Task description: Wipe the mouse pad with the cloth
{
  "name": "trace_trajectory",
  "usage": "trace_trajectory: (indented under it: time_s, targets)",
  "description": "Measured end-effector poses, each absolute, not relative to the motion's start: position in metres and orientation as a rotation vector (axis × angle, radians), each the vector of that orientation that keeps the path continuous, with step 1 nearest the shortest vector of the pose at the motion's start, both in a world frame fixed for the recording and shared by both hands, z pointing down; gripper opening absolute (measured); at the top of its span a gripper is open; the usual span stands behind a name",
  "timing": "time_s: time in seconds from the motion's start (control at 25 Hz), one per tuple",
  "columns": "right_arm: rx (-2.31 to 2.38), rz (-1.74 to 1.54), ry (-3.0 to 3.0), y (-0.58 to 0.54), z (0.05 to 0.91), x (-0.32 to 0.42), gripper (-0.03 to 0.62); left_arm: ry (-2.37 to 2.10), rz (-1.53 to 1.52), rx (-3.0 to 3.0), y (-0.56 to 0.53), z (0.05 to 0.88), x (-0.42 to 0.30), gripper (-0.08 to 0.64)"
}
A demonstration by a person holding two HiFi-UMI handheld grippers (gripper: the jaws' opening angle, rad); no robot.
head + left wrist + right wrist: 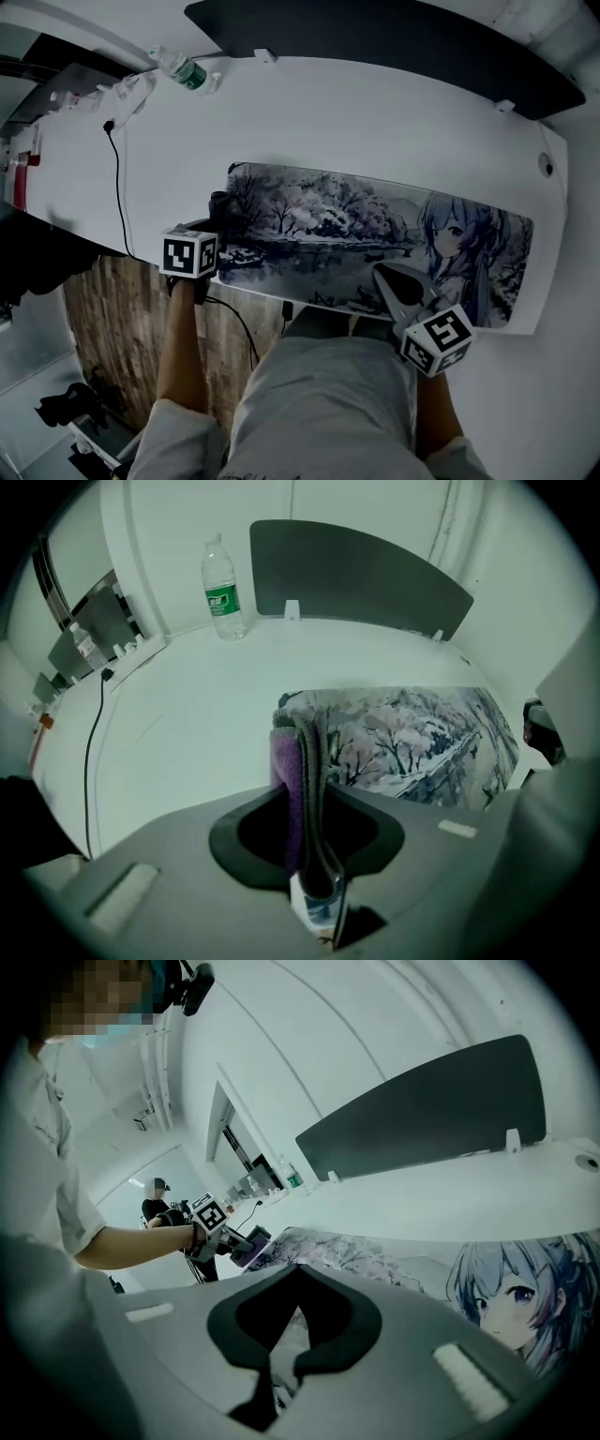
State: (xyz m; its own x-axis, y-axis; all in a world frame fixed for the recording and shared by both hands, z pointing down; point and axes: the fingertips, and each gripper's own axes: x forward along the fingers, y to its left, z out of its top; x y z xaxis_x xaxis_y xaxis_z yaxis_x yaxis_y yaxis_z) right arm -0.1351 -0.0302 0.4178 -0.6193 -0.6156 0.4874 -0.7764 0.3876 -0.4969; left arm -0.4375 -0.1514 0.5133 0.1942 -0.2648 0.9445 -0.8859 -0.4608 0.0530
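my left gripper (217, 220) (305, 733) is clamped on the cloth (284, 771), a folded piece with a purple face and a grey one, standing upright between the jaws and sticking out past the tips. it is at the left end of the mouse pad (375, 234) (412, 733), and the cloth seems to rest on the pad's edge there, though the dim head view does not let me be sure of the contact. the pad is a long printed mat with blossoming trees, water and a blue-haired drawn girl at its right end, lying flat along the near side of the white table (328, 131). my right gripper (398, 286) (286, 1335) is over the pad's near edge towards the right, close to the girl's face; its jaws are drawn together with only a thin slit between them and nothing in it, the pad's print showing through. from the right gripper view i see my left gripper (246, 1241) across the pad (375, 1260), my forearm reaching to it. a water bottle (183, 70) (222, 588) with a green label stands upright at the far left of the table, well apart from the pad, and a black cable (117, 178) (94, 742) runs down the table's left part. a dark divider panel (394, 37) (366, 574) (431, 1110) stands along the far edge.
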Motion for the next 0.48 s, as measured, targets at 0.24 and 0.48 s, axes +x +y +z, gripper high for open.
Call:
trace_trajectory:
  time_s: [0.24, 0.48]
  targets:
    - [1.229, 1.064, -2.41, -0.036, 0.424, -0.151, 0.006, -1.057, 1.272, 1.825, -0.16, 0.526, -0.451, 0.107]
    - [1.228, 1.066, -2.408, -0.039, 0.424, -0.156, 0.006, -1.001, 1.291, 1.816, -0.159, 0.533, -0.444, 0.107]
